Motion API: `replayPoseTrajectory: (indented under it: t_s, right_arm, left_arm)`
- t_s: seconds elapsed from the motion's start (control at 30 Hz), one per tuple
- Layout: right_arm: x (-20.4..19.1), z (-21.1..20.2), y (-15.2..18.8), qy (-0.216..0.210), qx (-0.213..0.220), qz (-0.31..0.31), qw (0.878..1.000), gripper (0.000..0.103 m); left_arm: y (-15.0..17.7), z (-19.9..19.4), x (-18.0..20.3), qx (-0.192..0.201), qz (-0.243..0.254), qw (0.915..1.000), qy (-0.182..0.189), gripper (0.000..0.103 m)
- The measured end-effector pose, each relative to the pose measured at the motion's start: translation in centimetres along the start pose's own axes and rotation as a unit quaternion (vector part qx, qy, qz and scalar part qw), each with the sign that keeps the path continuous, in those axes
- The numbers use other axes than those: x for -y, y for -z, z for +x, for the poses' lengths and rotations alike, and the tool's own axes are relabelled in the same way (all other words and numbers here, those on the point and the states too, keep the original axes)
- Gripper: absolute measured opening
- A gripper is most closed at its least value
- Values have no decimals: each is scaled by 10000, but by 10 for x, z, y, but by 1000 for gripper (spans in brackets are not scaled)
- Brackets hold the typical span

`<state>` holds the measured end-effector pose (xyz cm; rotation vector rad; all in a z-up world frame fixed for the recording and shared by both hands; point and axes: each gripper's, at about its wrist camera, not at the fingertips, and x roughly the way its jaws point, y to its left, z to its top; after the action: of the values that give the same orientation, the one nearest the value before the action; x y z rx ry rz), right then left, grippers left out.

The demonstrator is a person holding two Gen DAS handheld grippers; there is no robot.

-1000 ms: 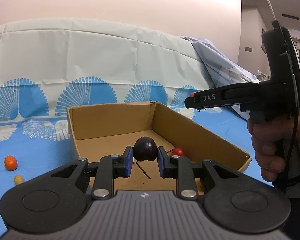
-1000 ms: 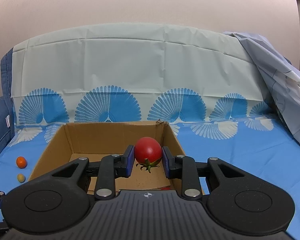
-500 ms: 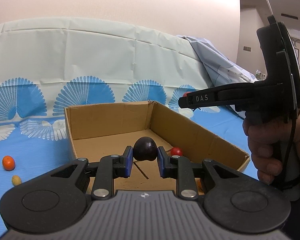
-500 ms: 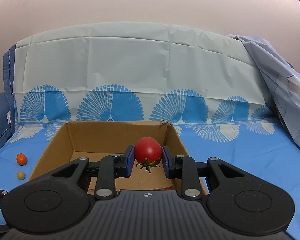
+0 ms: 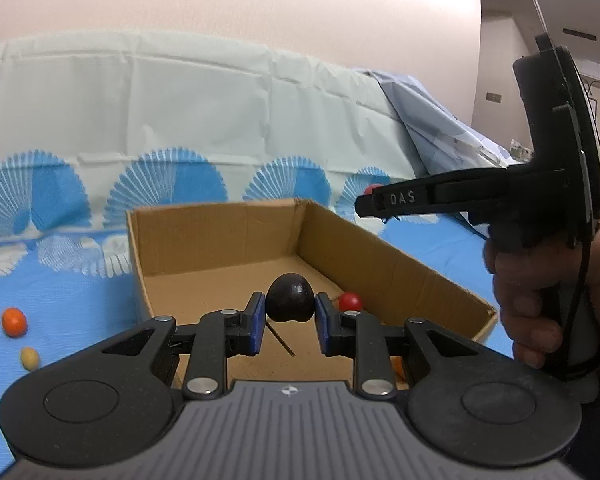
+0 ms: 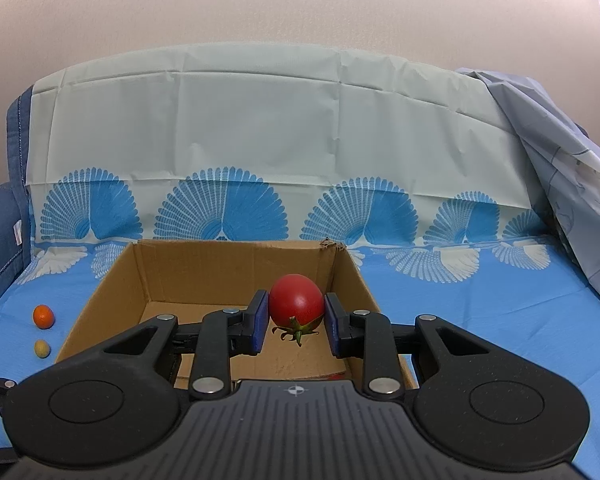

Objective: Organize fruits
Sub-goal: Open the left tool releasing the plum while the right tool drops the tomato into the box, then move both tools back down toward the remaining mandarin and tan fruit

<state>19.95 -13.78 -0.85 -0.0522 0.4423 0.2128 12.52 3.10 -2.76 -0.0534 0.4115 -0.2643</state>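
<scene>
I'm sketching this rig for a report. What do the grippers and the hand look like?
Both grippers, left gripper and right gripper, are matte black, with blue finger pads, silver pivot bolts and a ribbed grey deck. The side view shows white "DAS" lettering, a pistol handle, a thin black cable and a bare hand.

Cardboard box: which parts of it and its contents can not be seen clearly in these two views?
- Left wrist view: near floor of the cardboard box hidden by the left gripper; an orange item barely shows.
- Right wrist view: near wall hidden by the right gripper; red thing cut off.

The cardboard box point(image 6: 236, 276) sits nearer and lower under the right gripper point(image 6: 296, 320) than before. Seen from the left wrist, that gripper has drifted leftward over it.
</scene>
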Motion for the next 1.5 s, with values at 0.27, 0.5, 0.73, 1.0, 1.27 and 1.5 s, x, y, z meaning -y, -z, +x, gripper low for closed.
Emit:
replayPoseTrajectory:
  t_s: [0.27,0.5,0.73,1.0,1.27,1.5]
  right_arm:
    - [-3,5,0,81,-69,87,9999,55]
    - [-7,0,0,231,-3,337,9992,56]
    - [-22,-14,-3,144,174,531,9983,56]
    - [-46,-32,-3,-197,436,617,9969,42]
    - [-88,-29,-4,-801,350,628,9942,33]
    - [-147,-21,1,-1634,183,171,9862,13]
  left_arm:
    - [-1,-4,-4,108,-51,9998,-188,52]
    - [1,-18,-14,190,63,9986,-490,52]
    - [-21,-62,-30,752,614,9918,-827,50]
    - [-57,-96,-83,894,1178,9803,-1306,32]
    - [-37,-102,-152,707,-516,9776,-1916,15]
    - [-36,-89,-167,520,-862,9743,-2014,15]
